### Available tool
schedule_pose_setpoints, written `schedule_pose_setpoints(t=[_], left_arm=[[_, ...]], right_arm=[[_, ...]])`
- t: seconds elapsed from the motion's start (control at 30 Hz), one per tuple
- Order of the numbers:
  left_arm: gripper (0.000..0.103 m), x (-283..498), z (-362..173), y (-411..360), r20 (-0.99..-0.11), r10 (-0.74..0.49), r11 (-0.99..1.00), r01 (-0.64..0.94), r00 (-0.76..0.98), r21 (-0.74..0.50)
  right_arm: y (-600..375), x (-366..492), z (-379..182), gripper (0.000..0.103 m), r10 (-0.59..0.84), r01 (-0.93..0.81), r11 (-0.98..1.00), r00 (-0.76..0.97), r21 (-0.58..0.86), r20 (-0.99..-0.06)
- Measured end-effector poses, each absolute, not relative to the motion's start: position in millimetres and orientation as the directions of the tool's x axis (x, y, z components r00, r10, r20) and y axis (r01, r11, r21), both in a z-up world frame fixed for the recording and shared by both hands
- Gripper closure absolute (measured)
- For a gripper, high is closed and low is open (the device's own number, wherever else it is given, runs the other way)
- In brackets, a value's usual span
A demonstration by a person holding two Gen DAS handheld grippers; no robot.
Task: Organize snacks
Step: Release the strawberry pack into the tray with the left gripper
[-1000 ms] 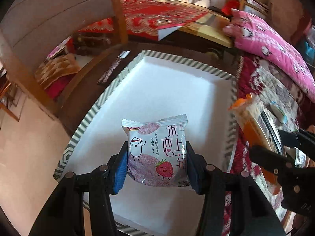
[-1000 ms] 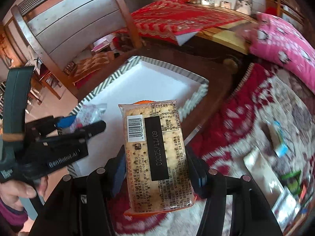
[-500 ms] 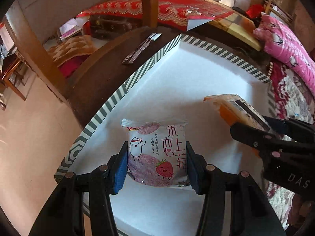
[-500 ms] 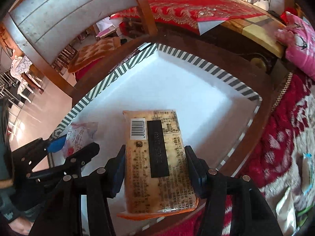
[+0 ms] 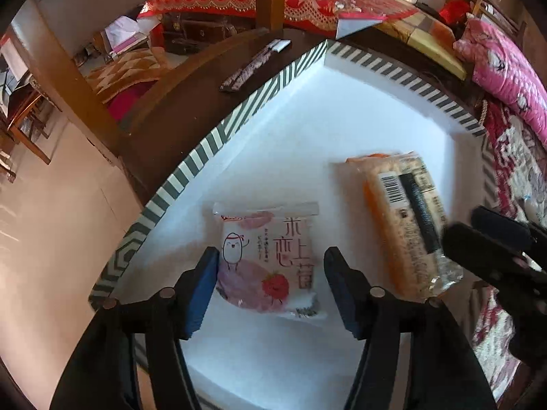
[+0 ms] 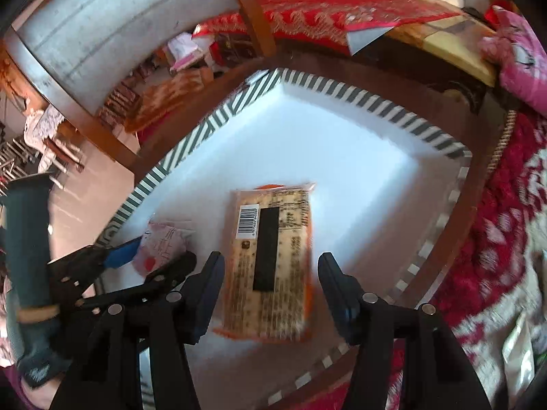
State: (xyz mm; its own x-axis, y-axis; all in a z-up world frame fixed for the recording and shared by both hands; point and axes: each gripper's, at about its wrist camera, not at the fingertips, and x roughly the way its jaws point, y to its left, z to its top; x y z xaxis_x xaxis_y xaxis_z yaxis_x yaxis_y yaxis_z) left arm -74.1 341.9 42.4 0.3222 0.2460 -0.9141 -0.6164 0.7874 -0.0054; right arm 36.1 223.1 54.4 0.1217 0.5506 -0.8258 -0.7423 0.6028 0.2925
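A pink strawberry snack packet [image 5: 270,259] lies on the white floor of a striped-rim box [image 5: 218,136]. My left gripper [image 5: 270,283] is open around it, with gaps between the blue pads and the packet. A long cracker pack [image 6: 270,259] with a barcode lies in the same box [image 6: 427,133]; it also shows in the left wrist view [image 5: 407,222]. My right gripper [image 6: 270,287] is open around the pack, both pads off it. The pink packet [image 6: 164,242] and the left gripper show at the left of the right wrist view.
The box sits on a dark wooden table [image 5: 191,99] beside a wooden chair [image 5: 68,78]. A red patterned cloth [image 6: 492,246] with more snack packets [image 6: 516,348] lies to the right. A dark flat strip [image 5: 249,68] lies on the table beyond the box.
Both grippers have moved over the box and lowered. Both have opened, and the pink packet and the cracker pack now lie on the box floor.
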Motion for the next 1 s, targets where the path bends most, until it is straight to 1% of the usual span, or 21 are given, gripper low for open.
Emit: schedule_pose_setpoints(t=[0.07, 0.13, 0.2, 0.23, 0.37, 0.47, 0.53, 0.6, 0.77, 0.93, 1.0], left_arm=[[0.034, -73.8, 54.5, 332.1, -0.900, 0.267, 0.798, -0.603, 0.344, 0.006], [0.031, -72.2, 70.0, 315.1, -0.876, 0.296, 0.816, -0.577, 0.380, 0.025], [0.026, -67.5, 84.7, 291.7, -0.854, 0.300, 0.848, -0.529, 0.425, 0.034], [0.023, -64.4, 91.4, 277.8, -0.846, 0.293, 0.867, -0.497, 0.446, 0.039], [0.018, -43.7, 111.6, 215.2, -0.815, 0.243, 0.931, -0.362, 0.526, 0.044], [0.018, -27.4, 111.9, 183.7, -0.827, 0.167, 0.957, -0.291, 0.536, 0.005], [0.018, -15.7, 107.9, 165.4, -0.846, 0.108, 0.965, -0.258, 0.523, -0.036], [0.018, -6.9, 102.8, 150.9, -0.859, 0.074, 0.969, -0.239, 0.507, -0.057], [0.018, -3.3, 86.7, 130.1, -0.885, 0.054, 0.977, -0.207, 0.462, -0.049], [0.018, 1.9, 81.6, 125.5, -0.896, 0.054, 0.981, -0.192, 0.442, -0.036], [0.018, 4.6, 80.9, 125.8, -0.897, 0.055, 0.981, -0.192, 0.439, -0.034]], right_arm=[[203.1, 32.1, 65.7, 0.042, 0.566, -0.731, 0.617, 0.154, 0.292, -0.810], [173.3, 27.0, 74.9, 0.040, 0.584, -0.717, 0.630, 0.185, 0.297, -0.790], [145.5, 22.6, 79.8, 0.039, 0.575, -0.705, 0.655, 0.229, 0.274, -0.785], [126.9, 19.0, 82.5, 0.039, 0.559, -0.694, 0.675, 0.260, 0.250, -0.787], [57.8, 20.0, 84.8, 0.036, 0.490, -0.652, 0.740, 0.355, 0.164, -0.796], [8.1, 25.4, 84.5, 0.029, 0.420, -0.650, 0.757, 0.412, 0.062, -0.809], [-19.6, 31.8, 82.1, 0.025, 0.392, -0.681, 0.732, 0.411, 0.008, -0.823], [-38.8, 39.2, 75.6, 0.022, 0.377, -0.723, 0.690, 0.383, -0.020, -0.843], [-63.5, 56.3, 58.5, 0.022, 0.354, -0.804, 0.592, 0.323, -0.057, -0.878], [-63.6, 76.0, 50.8, 0.022, 0.386, -0.834, 0.551, 0.266, -0.010, -0.883], [-58.8, 80.9, 44.6, 0.022, 0.372, -0.845, 0.535, 0.245, -0.009, -0.895]])
